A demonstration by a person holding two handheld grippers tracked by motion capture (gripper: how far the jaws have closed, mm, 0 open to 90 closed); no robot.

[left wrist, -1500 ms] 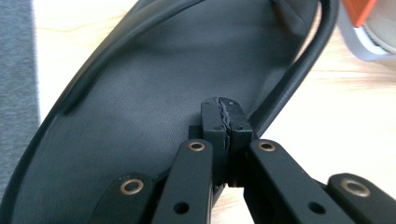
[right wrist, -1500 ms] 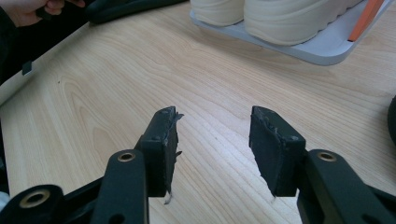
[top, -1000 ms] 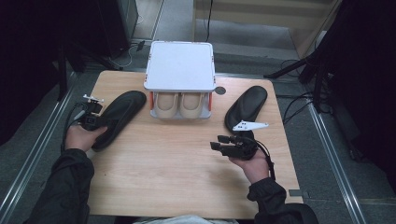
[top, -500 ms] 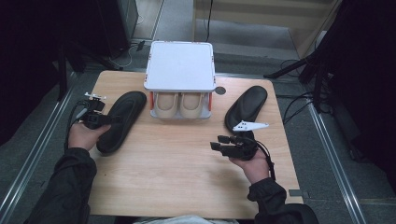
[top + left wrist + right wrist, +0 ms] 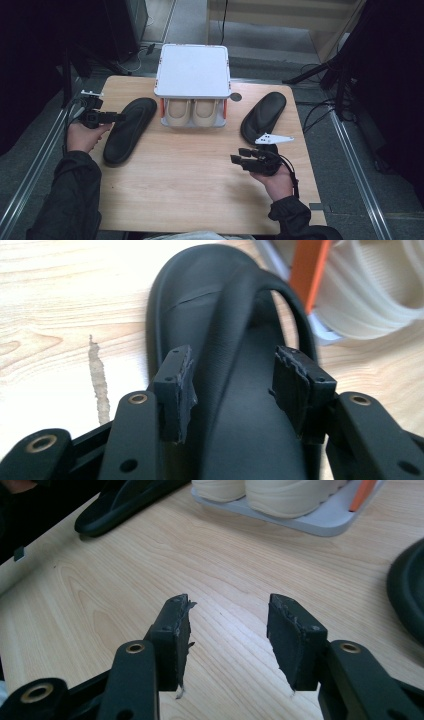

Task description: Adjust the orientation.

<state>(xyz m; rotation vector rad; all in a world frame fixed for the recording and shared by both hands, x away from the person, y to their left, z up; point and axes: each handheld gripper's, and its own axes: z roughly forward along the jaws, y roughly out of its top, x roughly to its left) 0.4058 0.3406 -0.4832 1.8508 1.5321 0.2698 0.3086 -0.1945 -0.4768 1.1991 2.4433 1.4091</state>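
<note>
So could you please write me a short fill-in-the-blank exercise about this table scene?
1. The left gripper has its open jaws on either side of the strap of a ____ sandal.
2. The right gripper hovers over bare wood with its jaws ____.
3. The cream shoes sit under the white top of a small ____ at the back of the table.
4. The second sandal lies on the person's ____ side.

Missing words: black; open; rack; right
</note>
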